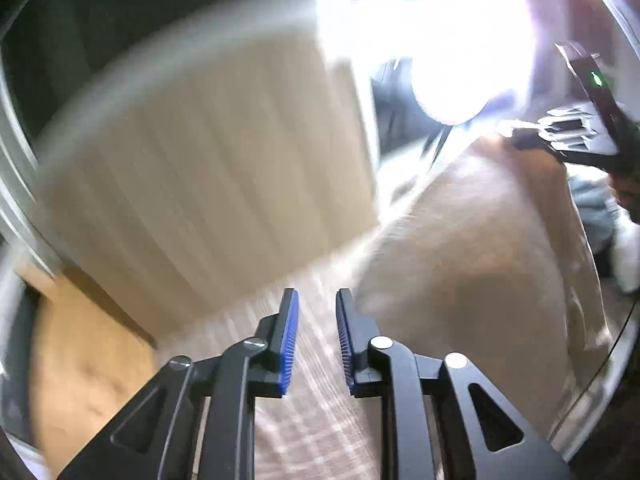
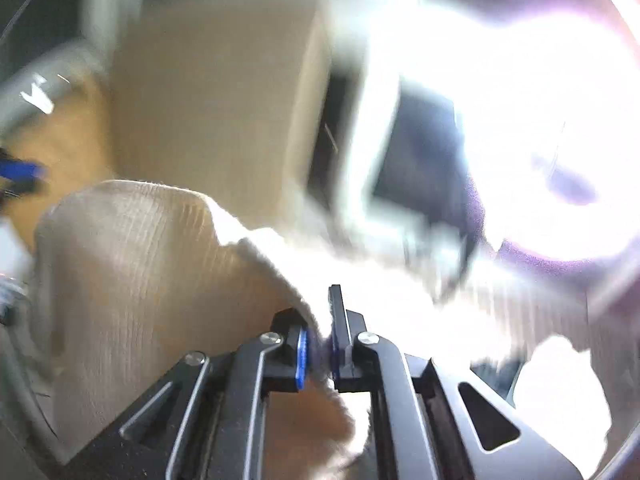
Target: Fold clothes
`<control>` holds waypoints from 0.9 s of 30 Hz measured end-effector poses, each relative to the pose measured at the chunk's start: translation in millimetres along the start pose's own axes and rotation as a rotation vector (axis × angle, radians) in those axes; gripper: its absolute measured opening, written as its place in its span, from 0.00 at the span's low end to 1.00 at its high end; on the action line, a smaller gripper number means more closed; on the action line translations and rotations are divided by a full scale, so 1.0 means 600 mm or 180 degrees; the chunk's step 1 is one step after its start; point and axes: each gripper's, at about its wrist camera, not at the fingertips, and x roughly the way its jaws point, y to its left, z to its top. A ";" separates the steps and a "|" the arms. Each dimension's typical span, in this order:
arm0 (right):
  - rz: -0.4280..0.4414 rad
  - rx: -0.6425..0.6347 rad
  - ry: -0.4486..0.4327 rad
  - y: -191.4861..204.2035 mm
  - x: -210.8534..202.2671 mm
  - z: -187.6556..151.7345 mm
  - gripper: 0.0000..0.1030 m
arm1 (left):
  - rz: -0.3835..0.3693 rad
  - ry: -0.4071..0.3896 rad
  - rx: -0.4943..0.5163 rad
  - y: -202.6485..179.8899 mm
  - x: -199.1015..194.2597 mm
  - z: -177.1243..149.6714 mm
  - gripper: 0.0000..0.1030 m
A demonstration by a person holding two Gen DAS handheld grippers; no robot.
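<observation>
A beige ribbed garment (image 1: 460,240) hangs in a big fold at the right of the left wrist view. My left gripper (image 1: 317,296) stands a little open, its blue pads (image 1: 290,336) apart, with nothing between them and blurred beige cloth below. At the upper right my right gripper (image 1: 518,136) pinches the garment's top edge. In the right wrist view the right gripper (image 2: 319,344) is shut on the garment's edge, and the beige cloth (image 2: 132,260) billows to the left. A blue pad of the left gripper (image 2: 20,170) shows at the left edge. Both views are motion-blurred.
A cream ribbed panel (image 1: 200,168) fills the background, with wooden floor (image 1: 80,360) at the lower left. Strong window glare (image 1: 460,40) washes out the upper right. Grey-blue and white cloth (image 1: 592,208) lies at the right edge, next to a hand (image 1: 628,196).
</observation>
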 end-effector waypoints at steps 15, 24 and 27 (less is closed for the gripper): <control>0.0630 0.0820 0.0698 -0.082 0.170 -0.162 0.57 | -0.0583 0.0641 -0.0691 -0.048 0.234 -0.140 0.49; 0.0639 0.0917 0.0951 -0.084 0.212 -0.207 0.57 | -0.0599 0.0528 -0.0511 -0.091 0.223 -0.127 0.10; 0.0620 0.0799 0.0972 -0.061 0.234 -0.204 0.59 | -0.0621 0.0510 -0.0553 -0.083 0.210 -0.125 0.08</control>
